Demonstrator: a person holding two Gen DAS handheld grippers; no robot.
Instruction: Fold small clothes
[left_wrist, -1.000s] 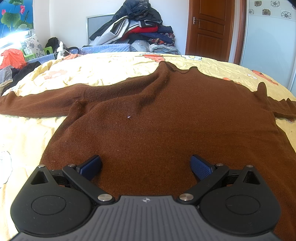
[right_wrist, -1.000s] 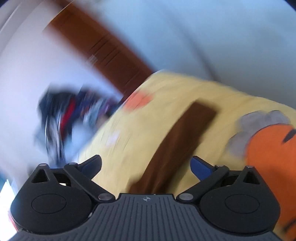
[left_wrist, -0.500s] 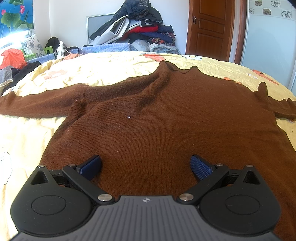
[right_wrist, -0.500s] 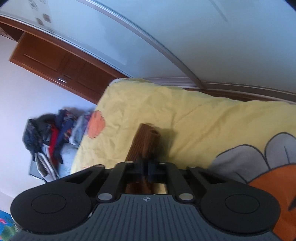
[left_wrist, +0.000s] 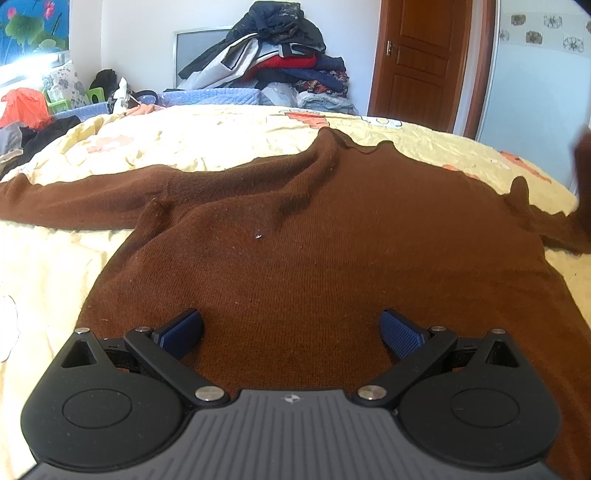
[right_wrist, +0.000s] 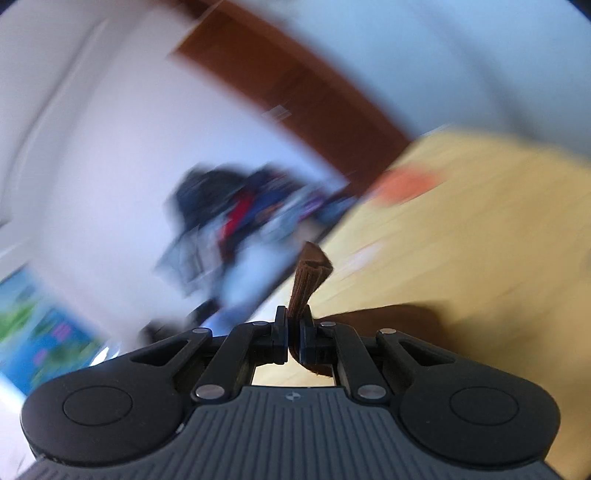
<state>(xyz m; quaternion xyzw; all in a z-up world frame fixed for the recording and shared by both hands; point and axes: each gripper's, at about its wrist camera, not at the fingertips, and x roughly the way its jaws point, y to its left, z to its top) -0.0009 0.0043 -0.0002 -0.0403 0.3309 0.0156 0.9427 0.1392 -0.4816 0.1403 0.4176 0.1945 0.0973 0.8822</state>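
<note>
My right gripper (right_wrist: 293, 339) pinches the ribbed cuff (right_wrist: 308, 280) of the soft, floppy brown knitted sweater (left_wrist: 332, 258) spread on the yellow bedsheet (left_wrist: 184, 140); my left gripper (left_wrist: 291, 332) hovers spread above its hem.

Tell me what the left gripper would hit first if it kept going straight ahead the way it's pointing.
Probably the brown sweater: the open left gripper points low across its body toward the collar. Depth is unclear, so it may skim the knit before snagging.

Bed (left_wrist: 221, 147), yellow cover with orange prints. Brown sweater (left_wrist: 332, 258) spread flat across it, collar toward far edge, one sleeve out to left edge. Clothes heaped at far-left corner.
</note>
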